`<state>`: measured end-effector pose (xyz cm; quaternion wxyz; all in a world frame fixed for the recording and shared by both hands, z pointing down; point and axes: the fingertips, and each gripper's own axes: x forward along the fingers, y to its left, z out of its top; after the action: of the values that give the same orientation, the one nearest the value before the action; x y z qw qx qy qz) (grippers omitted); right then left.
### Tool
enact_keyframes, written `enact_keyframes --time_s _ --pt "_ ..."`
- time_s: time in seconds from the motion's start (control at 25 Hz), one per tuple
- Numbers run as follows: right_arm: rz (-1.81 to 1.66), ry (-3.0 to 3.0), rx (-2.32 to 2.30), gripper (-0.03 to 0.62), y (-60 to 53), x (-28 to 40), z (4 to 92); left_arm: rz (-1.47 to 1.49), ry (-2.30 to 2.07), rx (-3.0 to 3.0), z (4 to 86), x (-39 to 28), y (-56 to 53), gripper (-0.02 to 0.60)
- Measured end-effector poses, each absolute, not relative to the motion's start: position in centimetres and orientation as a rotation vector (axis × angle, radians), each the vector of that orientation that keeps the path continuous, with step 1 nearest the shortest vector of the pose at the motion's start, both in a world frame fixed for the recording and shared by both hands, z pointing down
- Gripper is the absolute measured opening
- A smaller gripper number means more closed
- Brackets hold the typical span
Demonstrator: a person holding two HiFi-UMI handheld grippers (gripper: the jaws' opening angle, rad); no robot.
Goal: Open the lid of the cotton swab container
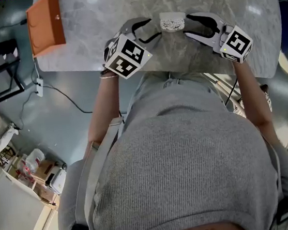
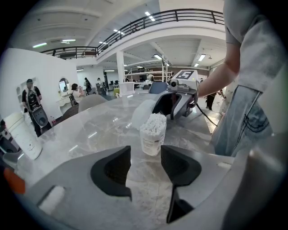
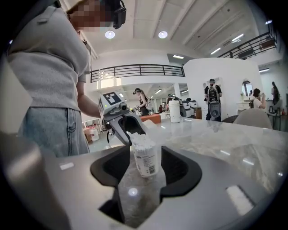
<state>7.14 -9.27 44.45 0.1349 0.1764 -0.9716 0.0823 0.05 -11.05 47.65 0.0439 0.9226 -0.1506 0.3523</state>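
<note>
- Marble table [image 1: 234, 2], pale grey, veined. The cotton swab container [image 1: 173, 23] stands upright near its near edge, straight in front of the person.
- Container: small clear tub with a printed label. White swab heads are bare at the top, with no lid over them.
- In the left gripper view a pale rounded shape [image 2: 143, 112] sits just behind the container. Cannot tell whether it is the lid.
- Left gripper [image 1: 153, 28]: comes in from the container's left, jaws spread. In its own view the container [image 2: 153, 134] stands just beyond the jaw tips. Nothing between the pads, no contact.
- Right gripper [image 1: 189, 25]: comes in from the container's right, jaws spread wide. In its own view the container [image 3: 145, 158] stands at the mouth of the jaws, with a gap visible on each side. Pads not pressing on it.
- The two grippers face each other across the container, their marker cubes [image 1: 126, 56] [image 1: 237, 43] turned towards the person.
- Orange box [image 1: 45, 25] at the table's far left corner, well apart from the container.
- Person in a grey knit top [image 1: 181, 164], standing at the near edge.
- Other people well back in the hall.
</note>
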Motion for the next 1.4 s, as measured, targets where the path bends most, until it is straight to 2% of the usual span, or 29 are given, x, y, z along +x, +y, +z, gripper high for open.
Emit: enact_keyframes --time_s 0.4,0.52,0.88,1.24,1.4 --pt "0.306 -2.906 0.878 0.193 -8.9 9.7 40.4 0.806 -0.746 2.893 43.1 -1.9 -11.1 0.195" --pt "0.291 -2.936 0.962 0.17 -8.4 9.7 38.5 0.74 -0.825 2.911 41.7 -2.1 -11.2 0.169" --pt "0.293 -3.014 1.092 0.044 -7.8 9.1 34.3 0.447 -1.033 2.864 38.2 -3.8 -11.4 0.063" --pt "0.241 -3.018 1.177 0.003 -7.8 9.5 32.8 0.357 -1.103 2.866 36.6 -3.7 -10.9 -0.002" --pt "0.216 -3.025 1.179 0.002 -7.6 9.6 32.3 0.346 -1.118 2.87 36.1 -3.3 -10.7 -0.002"
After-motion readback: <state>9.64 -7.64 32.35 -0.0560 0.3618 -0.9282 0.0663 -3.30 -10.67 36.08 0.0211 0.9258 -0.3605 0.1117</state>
